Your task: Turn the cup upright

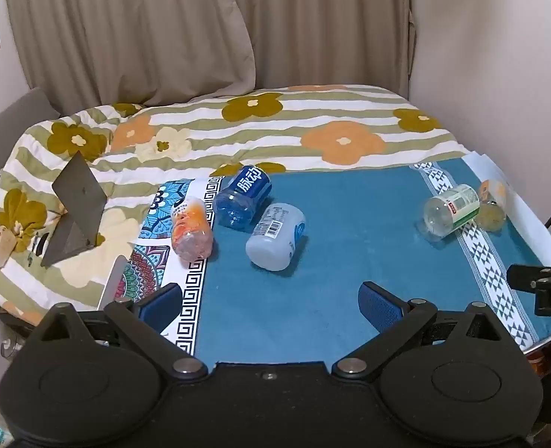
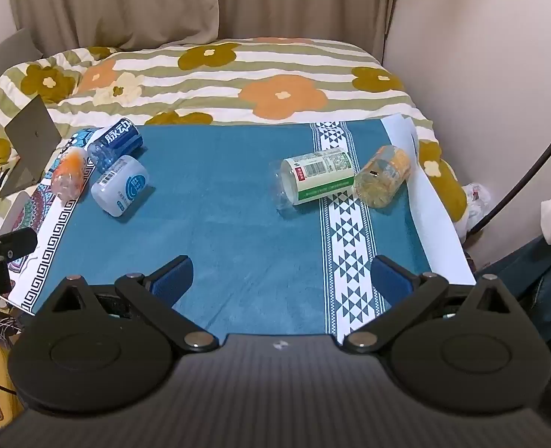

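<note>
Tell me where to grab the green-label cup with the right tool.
Grip the green-label cup across its labelled middle, coming from above with the right tool open. It lies on its side on the blue cloth, and the orange cup sits close against its right end, so an end-on approach looks crowded.

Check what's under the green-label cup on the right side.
The green-label cup lies on its side on the blue cloth, its far end over the white patterned stripe, touching the amber cup. What the cloth covers cannot be seen.
</note>
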Motion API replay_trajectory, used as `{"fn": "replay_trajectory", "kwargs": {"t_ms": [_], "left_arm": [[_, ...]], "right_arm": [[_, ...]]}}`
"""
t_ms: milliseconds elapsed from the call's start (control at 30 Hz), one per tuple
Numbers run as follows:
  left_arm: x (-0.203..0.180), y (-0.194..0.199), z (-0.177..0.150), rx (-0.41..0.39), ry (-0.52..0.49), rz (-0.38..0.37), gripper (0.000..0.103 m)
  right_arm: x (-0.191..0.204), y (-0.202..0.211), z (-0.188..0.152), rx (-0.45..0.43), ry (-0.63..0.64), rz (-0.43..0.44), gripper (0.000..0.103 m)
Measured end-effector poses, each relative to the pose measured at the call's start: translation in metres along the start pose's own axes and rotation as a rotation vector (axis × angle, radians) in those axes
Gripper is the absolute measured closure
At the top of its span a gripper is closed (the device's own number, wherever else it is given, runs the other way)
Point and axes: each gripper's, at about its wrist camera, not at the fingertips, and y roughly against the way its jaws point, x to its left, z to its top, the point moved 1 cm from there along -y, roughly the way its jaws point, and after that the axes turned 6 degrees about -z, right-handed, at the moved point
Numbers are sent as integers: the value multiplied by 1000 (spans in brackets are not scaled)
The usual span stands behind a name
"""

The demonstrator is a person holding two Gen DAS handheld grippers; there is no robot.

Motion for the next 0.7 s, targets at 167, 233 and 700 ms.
{"fn": "replay_trajectory", "kwargs": {"t_ms": [167,233,700], "left_arm": [[-5,-5,6,16,-30,40,1],[-2,0,3,-5,-27,32,1],[-1,-1,3,-2,-26,22,1]], "right_arm": [[1,1,0,2,4,-6,0],[1,1,1,0,4,-5,0],[2,0,2,4,7,-1,0]]}}
